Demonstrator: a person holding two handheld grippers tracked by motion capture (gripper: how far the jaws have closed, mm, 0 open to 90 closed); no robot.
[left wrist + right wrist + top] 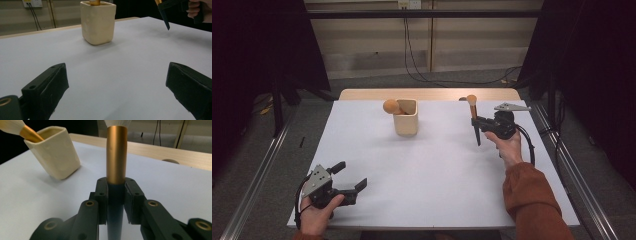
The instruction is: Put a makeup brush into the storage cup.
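High view shows your right tool [480, 121] at the far right side of the white tabletop [427, 165], and its jaws are closed firmly on a makeup brush with a dark handle, a gold metal collar and pale bristles [473, 114]. You hold this brush upright, bristles up, with the pointed dark end hanging just above the tabletop. In the right gripper view the jaws press on the dark handle directly under the gold collar.

The cream ceramic cup with square sides [406, 118] stands at the far middle of the tabletop, well apart from the brush you carry. 1 other brush with a gold collar and a round pale head [392, 106] already leans inside this cup, its head out over the left rim.

Your left tool [348, 179] rests at the near left corner, jaws wide open, holding nothing.

I judge that 1 brush is done and the 2nd is picked up. What is left: bring it over the cup, lower the handle inside, and release.
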